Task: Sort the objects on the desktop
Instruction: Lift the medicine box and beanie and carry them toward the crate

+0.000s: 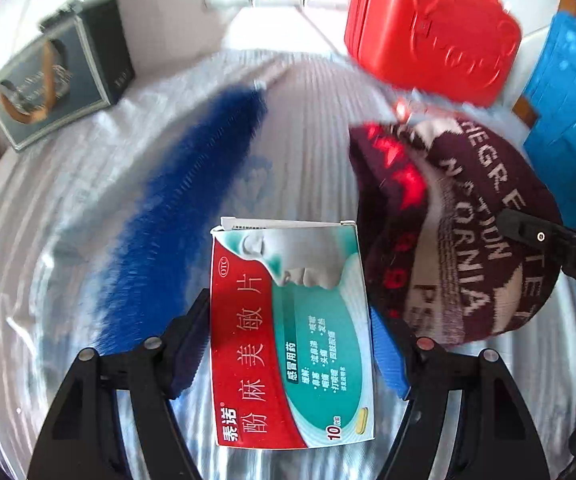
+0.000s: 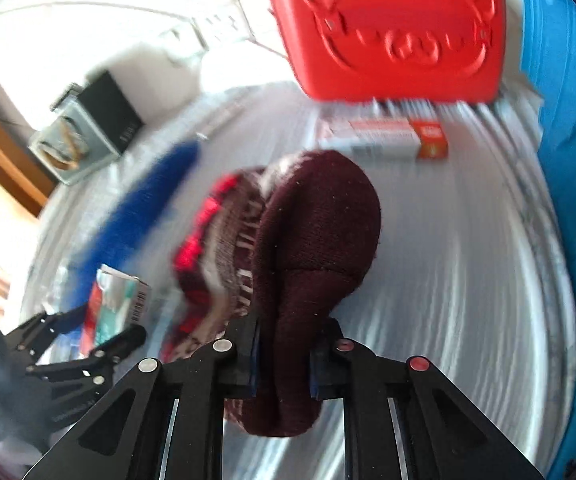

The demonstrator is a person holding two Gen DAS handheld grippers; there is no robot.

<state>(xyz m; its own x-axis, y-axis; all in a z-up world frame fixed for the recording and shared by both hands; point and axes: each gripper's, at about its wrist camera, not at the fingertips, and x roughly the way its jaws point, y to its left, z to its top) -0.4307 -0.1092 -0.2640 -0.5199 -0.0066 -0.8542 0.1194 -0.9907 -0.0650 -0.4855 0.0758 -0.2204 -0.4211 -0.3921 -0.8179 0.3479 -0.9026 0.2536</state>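
White tablecloth (image 1: 320,128): blue brush (image 1: 183,216), red case (image 1: 432,28).

Bright daylight, blown-out whites at top, heavy motion blur, fisheye-bent dark corners

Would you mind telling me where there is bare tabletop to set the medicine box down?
Bare cloth lies right of the knit hat, up to the blue bin. Crowded: blue brush left, red case and small boxes behind.
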